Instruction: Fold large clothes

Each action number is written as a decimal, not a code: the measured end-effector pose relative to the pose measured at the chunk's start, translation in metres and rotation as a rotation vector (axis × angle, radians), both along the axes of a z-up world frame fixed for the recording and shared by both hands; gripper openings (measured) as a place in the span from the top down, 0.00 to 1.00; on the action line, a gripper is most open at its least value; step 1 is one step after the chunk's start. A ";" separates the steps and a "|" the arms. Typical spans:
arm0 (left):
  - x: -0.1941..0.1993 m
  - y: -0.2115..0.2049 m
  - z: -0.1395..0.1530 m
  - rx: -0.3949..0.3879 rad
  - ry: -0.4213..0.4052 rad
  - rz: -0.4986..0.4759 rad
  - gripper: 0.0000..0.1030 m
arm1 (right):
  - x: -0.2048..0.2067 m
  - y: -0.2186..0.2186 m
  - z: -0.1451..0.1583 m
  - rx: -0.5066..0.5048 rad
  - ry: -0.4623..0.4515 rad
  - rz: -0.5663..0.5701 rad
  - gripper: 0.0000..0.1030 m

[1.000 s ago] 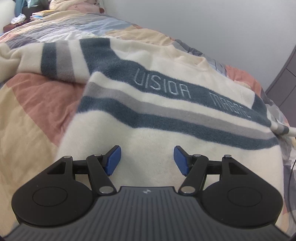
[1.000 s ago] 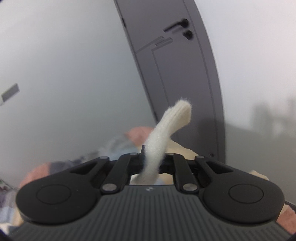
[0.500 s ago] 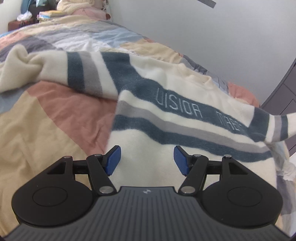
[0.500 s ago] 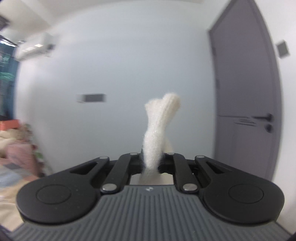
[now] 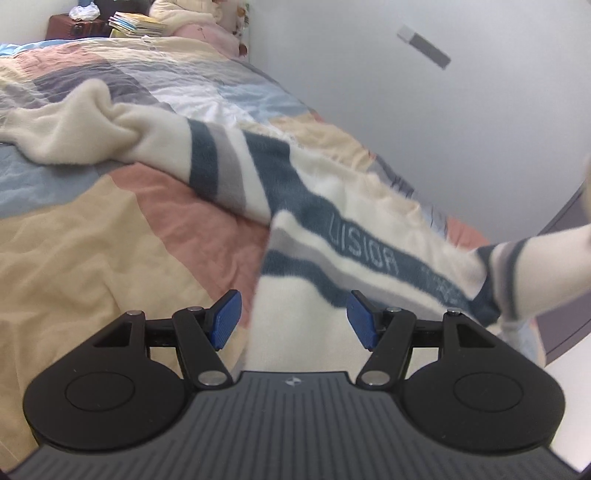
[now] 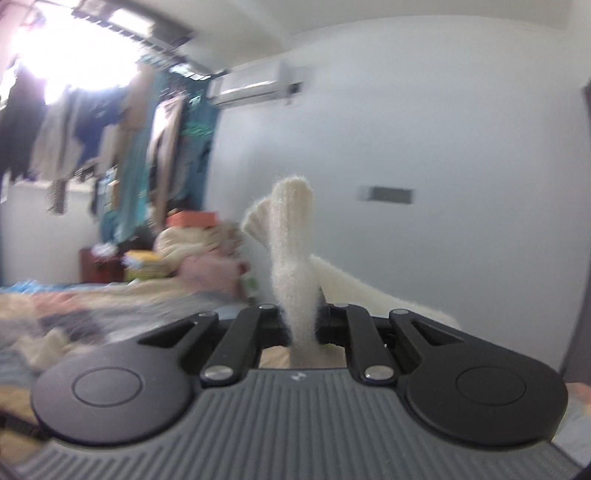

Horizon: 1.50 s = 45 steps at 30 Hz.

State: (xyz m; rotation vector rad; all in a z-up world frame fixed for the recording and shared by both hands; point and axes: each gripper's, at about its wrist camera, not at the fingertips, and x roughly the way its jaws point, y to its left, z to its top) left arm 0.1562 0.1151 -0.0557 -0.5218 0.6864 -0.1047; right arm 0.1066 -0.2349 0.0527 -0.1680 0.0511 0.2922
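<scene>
A cream fleece sweater (image 5: 310, 221) with dark blue and grey stripes and the lettering "VISION" lies spread on the bed. Its left sleeve (image 5: 74, 125) lies bunched toward the far left. Its right sleeve (image 5: 535, 266) is lifted off the bed at the right edge. My left gripper (image 5: 291, 321) is open and empty, low over the sweater's lower body near its left edge. My right gripper (image 6: 301, 325) is shut on the cream sleeve cuff (image 6: 291, 236), which sticks up between the fingers.
The bed has a patchwork quilt (image 5: 92, 251) in peach, pink, blue and grey. Pillows and books (image 5: 140, 26) sit at the head. A white wall (image 5: 443, 103) runs along the far side. Hanging clothes (image 6: 110, 129) and an air conditioner (image 6: 251, 85) show in the right wrist view.
My right gripper has swung left with the cuff, from facing the door to facing the head of the bed, lifting the right sleeve. My left gripper has shifted left.
</scene>
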 end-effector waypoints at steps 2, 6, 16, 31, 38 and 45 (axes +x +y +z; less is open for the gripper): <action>0.000 0.004 0.002 -0.013 -0.010 0.005 0.33 | -0.010 0.026 -0.026 -0.037 0.054 0.063 0.89; 0.000 0.010 -0.001 -0.028 -0.010 0.022 0.33 | -0.024 0.064 -0.083 -0.078 0.188 0.154 0.89; -0.005 -0.001 0.000 -0.024 -0.024 -0.043 0.33 | -0.029 0.091 -0.159 -0.084 0.531 0.222 0.85; -0.021 -0.051 0.007 0.054 -0.055 -0.199 0.35 | -0.053 0.026 -0.125 0.019 0.585 0.124 0.46; -0.012 -0.074 -0.009 0.092 -0.013 -0.265 0.41 | -0.005 -0.013 -0.137 0.253 0.634 -0.106 0.47; 0.003 -0.095 -0.033 0.160 0.065 -0.303 0.45 | 0.024 -0.009 -0.153 0.286 0.638 -0.115 0.59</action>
